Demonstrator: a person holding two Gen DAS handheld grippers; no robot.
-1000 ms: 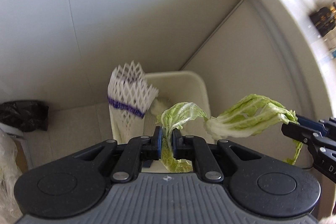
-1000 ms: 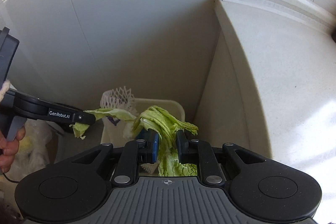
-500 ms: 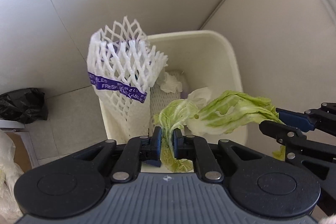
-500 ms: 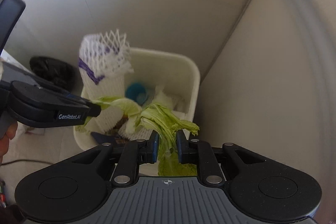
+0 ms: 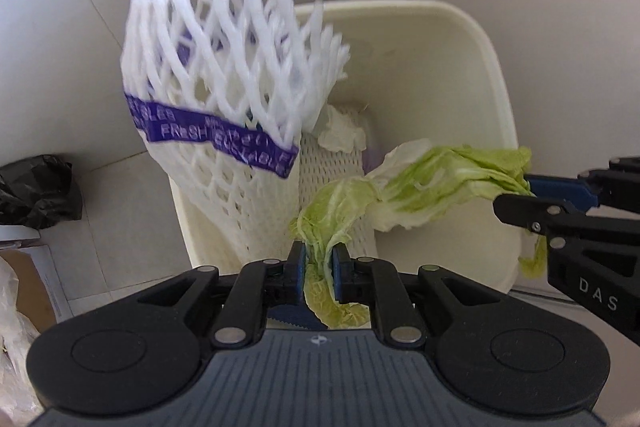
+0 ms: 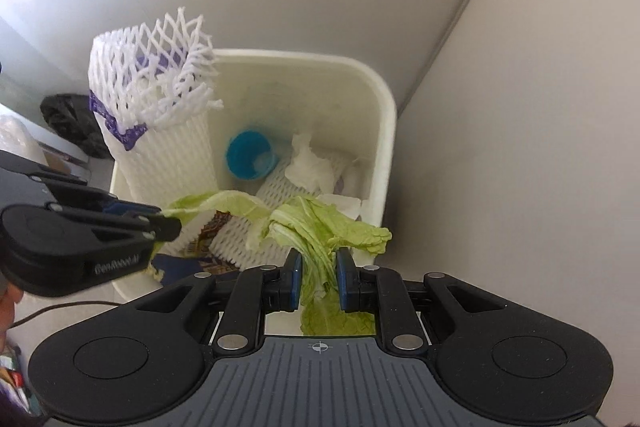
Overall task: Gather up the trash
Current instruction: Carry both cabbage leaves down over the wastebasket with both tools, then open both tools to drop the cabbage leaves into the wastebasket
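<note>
Pale grey wall panels [image 6: 280,7] fill the upper frame, meeting a lighter cabinet side [image 6: 520,147] at right. Light tiled floor [image 5: 120,227] lies lower left, daylight soft.

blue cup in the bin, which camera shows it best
The right wrist view: the blue cup lies in plain sight on the floor of the cream bin, beside the white foam net sleeve. In the left wrist view the foam net sleeve blocks that spot, so no cup shows.
</note>
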